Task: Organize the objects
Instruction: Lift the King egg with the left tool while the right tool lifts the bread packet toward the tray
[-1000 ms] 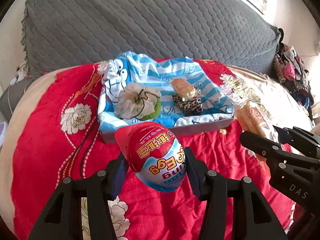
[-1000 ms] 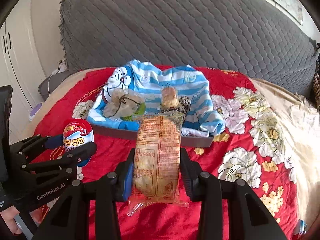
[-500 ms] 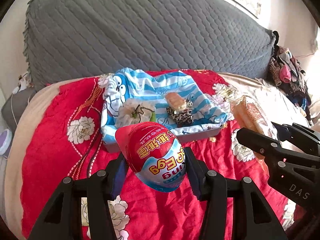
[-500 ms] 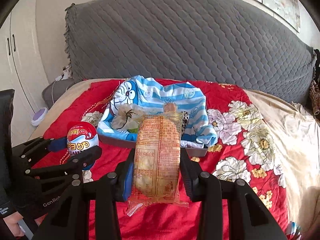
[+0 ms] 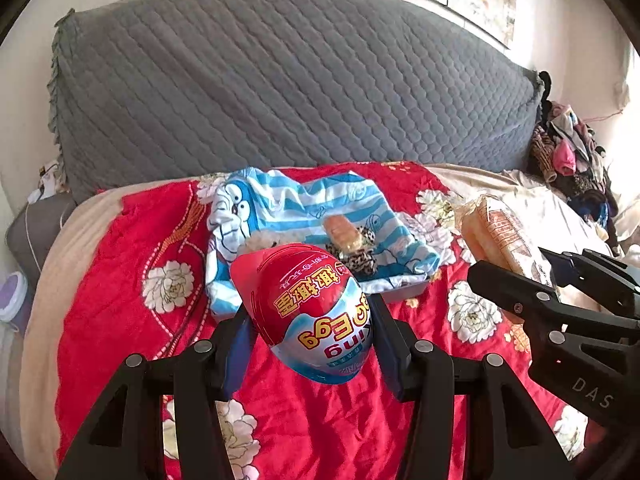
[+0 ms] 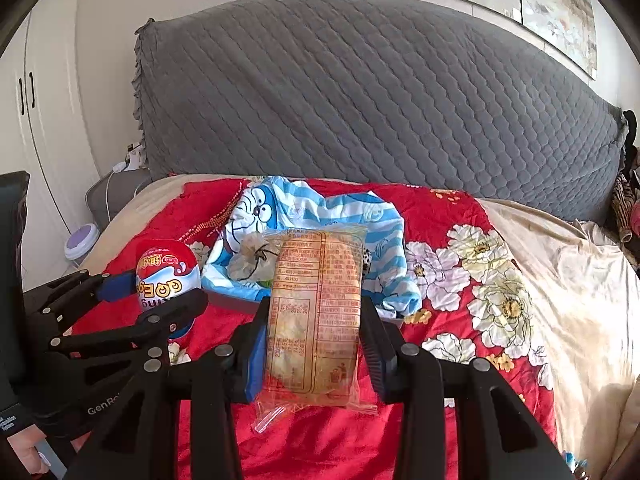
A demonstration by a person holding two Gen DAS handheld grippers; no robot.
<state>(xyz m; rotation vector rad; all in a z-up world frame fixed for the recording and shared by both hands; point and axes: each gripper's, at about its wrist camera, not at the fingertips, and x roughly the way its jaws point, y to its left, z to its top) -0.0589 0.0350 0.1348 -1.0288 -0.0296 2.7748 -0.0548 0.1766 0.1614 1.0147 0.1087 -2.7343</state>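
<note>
My left gripper (image 5: pixel 310 316) is shut on a red, white and blue toy egg (image 5: pixel 308 312), held in the air over the red bedspread. My right gripper (image 6: pixel 316 320) is shut on an orange snack packet (image 6: pixel 316 312) in clear wrap. Each gripper shows in the other's view: the egg (image 6: pixel 166 276) at the left, the packet (image 5: pixel 496 236) at the right. Beyond both lies a grey tray (image 5: pixel 404 290) lined with a blue striped cartoon cloth (image 6: pixel 308 210). In it sit a tied pale pouch (image 6: pixel 256 258), a small wrapped bun (image 5: pixel 340 232) and a leopard-print piece (image 5: pixel 358 262).
A red floral bedspread (image 5: pixel 120 312) covers the bed, with a beige sheet (image 6: pixel 568 272) at the right. A grey quilted headboard (image 6: pixel 360 112) stands behind. Clothes (image 5: pixel 568 156) are piled at the far right. A purple-lidded jar (image 6: pixel 82 242) and white cupboard doors (image 6: pixel 24 120) are on the left.
Both grippers have risen with the egg and the packet still held; the tray now looks smaller and lower, and more of the headboard and wall shows.
</note>
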